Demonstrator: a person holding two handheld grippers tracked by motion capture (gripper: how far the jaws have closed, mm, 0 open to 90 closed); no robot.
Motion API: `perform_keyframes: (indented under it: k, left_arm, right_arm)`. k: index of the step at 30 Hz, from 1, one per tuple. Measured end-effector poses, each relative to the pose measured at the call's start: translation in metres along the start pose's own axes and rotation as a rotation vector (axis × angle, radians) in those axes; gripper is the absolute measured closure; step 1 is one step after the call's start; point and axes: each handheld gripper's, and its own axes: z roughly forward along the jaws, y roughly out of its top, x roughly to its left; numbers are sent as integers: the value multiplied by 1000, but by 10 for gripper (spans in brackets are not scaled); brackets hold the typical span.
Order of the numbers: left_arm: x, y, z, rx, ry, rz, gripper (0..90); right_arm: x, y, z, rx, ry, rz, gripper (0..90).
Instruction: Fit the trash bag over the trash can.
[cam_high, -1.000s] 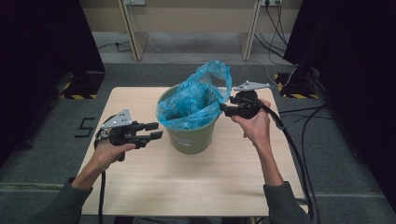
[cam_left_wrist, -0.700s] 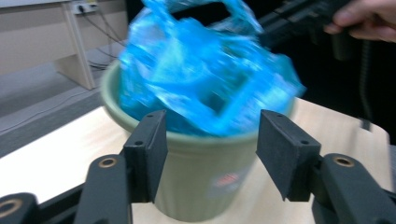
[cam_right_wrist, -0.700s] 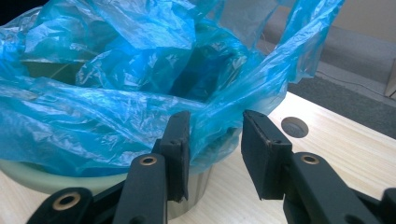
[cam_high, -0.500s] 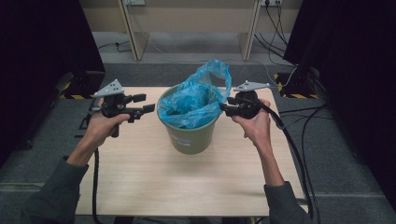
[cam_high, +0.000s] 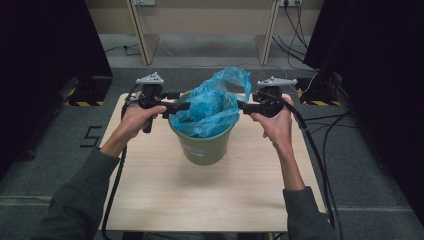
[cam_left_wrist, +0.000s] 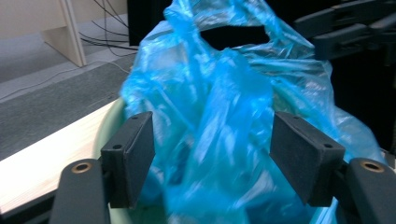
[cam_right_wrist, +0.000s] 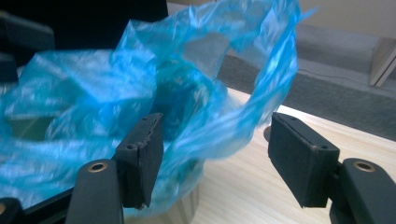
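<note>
High view: a person sits at a light wooden table, forearms in grey-green sleeves coming in from the bottom edge. Each hand holds a black two-jaw gripper with a grey three-cornered plate on top. A green plastic bin stands upright near the middle of the table, a little toward the far side. A crumpled blue plastic bag lines it, spilling over the rim, with one loose flap rising above the far right edge of the bin.

The left gripper is held level at the bin's left rim, its jaws pointing right and reaching the bag's edge. The right gripper is level at the bin's right rim, pointing left, its tips just beside the bag. The two grippers face each other across the bin.

Left gripper view: the left gripper has its jaws well apart, having just been opening. Blue bag film fills the space between the pads, but neither pad presses on it. The bin's pale green rim shows at the left pad.

Right gripper view: the right gripper also has its jaws spread wide after just opening. A fold of the bag drapes past the left pad and into the gap, loose, not pinched. The right pad stands clear over the table.

Black cables trail across the grey floor to the right of the table.
</note>
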Motion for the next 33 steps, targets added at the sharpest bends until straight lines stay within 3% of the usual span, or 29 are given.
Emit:
perform_keyframes:
  k: [2,5,8,10,13,17,24,33]
  left_arm:
    - [-1,1,5,13,-5,5,328]
    - [1,-2,11,41,-23,33,517]
    - [5,-7,8,23,-9,54,778]
    - [8,-10,3,14,6,62,853]
    - [14,-16,-11,2,33,64,877]
    - [18,-29,-32,-15,60,59,878]
    - [8,-60,-61,9,97,113,880]
    - [5,-103,-75,10,78,102,888]
  right_arm:
    - [-4,4,6,9,-16,13,359]
    - [-8,4,18,35,8,44,374]
    - [-5,-1,28,69,22,7,518]
    - [-3,-4,31,76,28,-34,643]
    - [0,-8,29,85,40,-81,770]
    - [2,-14,20,93,34,-131,864]
    - [11,-35,5,115,36,-194,883]
    - [29,-65,3,173,52,-269,882]
